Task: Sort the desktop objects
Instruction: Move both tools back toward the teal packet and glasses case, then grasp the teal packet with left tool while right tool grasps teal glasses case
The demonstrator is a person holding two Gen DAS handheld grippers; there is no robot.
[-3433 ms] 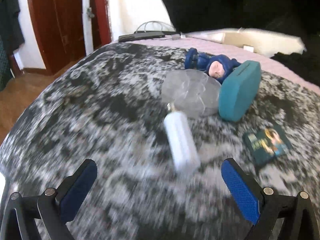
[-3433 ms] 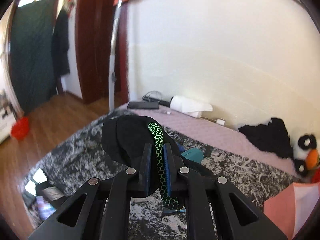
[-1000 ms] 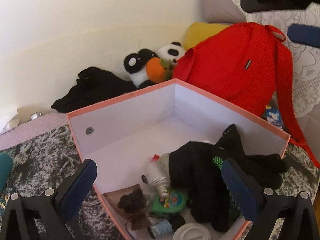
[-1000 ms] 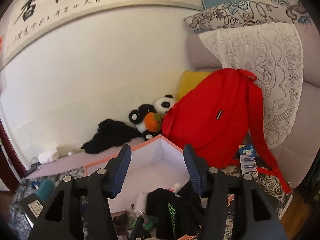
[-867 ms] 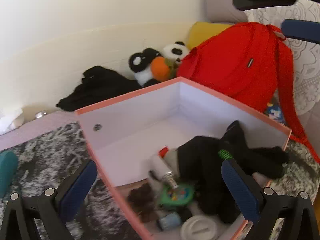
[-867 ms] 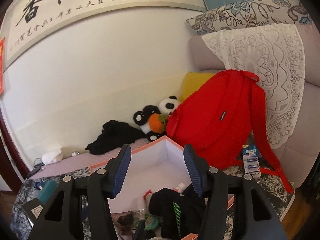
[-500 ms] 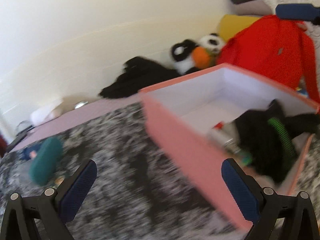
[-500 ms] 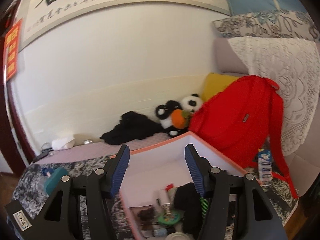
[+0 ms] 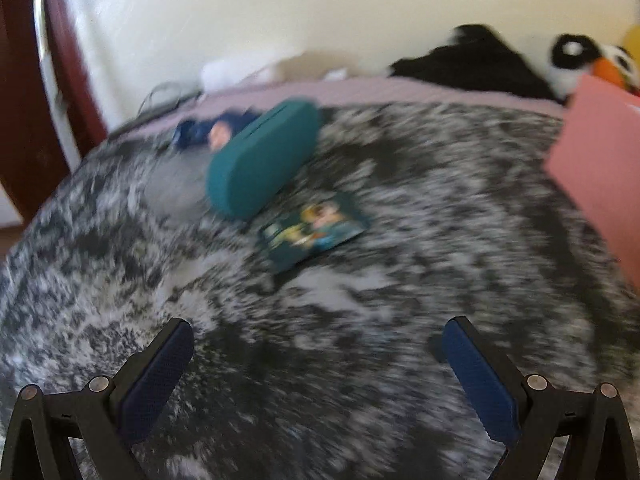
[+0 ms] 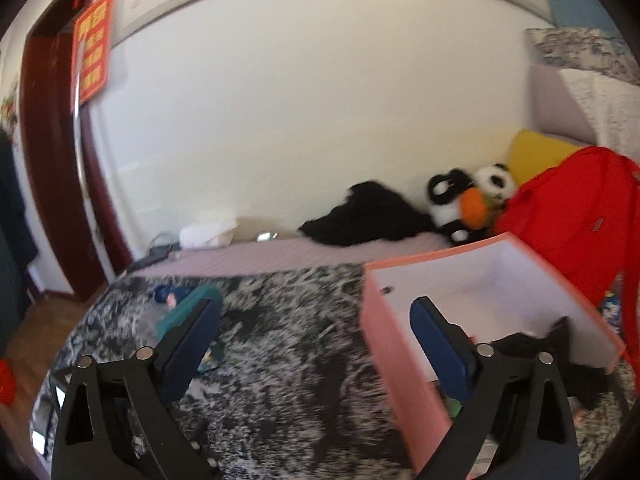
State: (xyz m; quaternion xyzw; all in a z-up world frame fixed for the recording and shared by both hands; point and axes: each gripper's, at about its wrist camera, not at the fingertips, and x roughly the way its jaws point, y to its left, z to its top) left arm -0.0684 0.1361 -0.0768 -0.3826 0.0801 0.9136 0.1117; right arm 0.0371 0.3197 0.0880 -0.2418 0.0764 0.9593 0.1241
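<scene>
A teal case lies on the grey mottled blanket, with a blue doll behind it and a small picture card in front. My left gripper is open and empty, low over the blanket, short of the card. The pink box stands at the right; a black cloth item lies inside. My right gripper is open and empty, above the blanket beside the box's left wall. The case also shows in the right wrist view.
A red backpack and a panda plush sit behind the box. Black clothing lies on the pink sheet by the wall. A dark red door frame stands at the left, where the blanket edge drops to the floor.
Both views have swung left from the pink box toward the case, doll and card. The right gripper let go of the black cloth item earlier; it now lies in the box.
</scene>
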